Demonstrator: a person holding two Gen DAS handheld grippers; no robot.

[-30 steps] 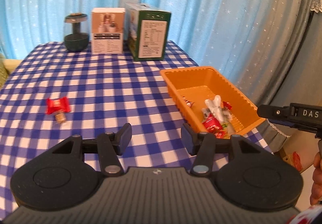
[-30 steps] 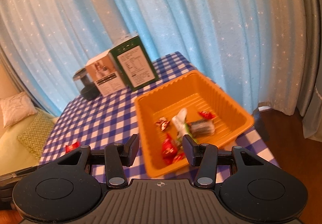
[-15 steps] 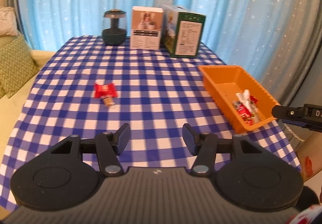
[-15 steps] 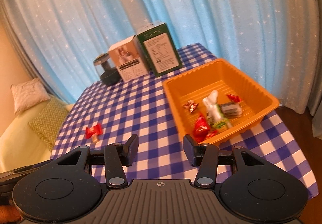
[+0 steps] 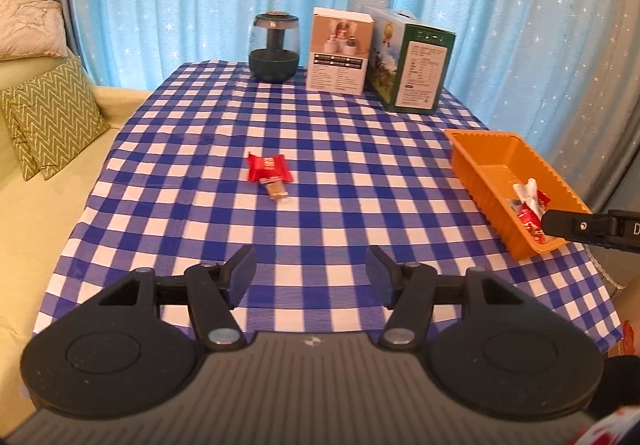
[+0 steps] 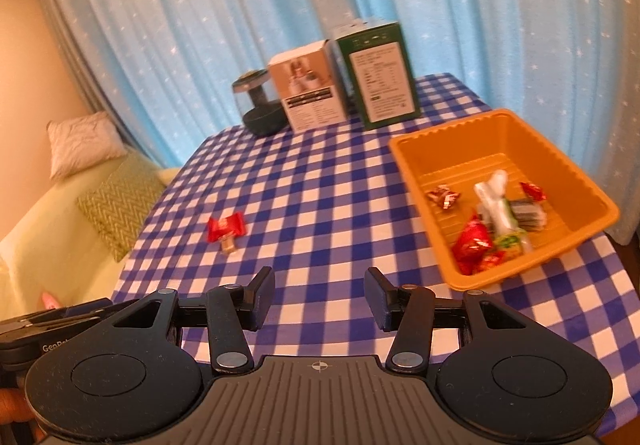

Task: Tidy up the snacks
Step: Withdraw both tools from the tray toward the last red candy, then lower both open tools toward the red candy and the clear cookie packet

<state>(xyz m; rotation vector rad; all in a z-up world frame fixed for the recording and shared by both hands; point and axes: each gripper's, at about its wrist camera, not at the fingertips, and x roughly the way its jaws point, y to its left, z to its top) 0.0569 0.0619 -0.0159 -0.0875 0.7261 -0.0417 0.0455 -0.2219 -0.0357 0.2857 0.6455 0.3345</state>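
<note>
A red wrapped snack and a small tan candy lie together mid-table on the blue checked cloth; they also show in the right wrist view, the red snack with the candy just in front of it. An orange tray at the right edge holds several wrapped snacks; its rim shows in the right wrist view. My left gripper is open and empty above the near table edge. My right gripper is open and empty, near the table's front, left of the tray.
A dark glass jar, a white box and a green box stand at the back of the table. A yellow-green sofa with a zigzag cushion lies to the left. Blue curtains hang behind.
Both grippers have pulled back and up from the table, so more of the table and sofa show. The left view has swung left, off the tray. Both stay open.
</note>
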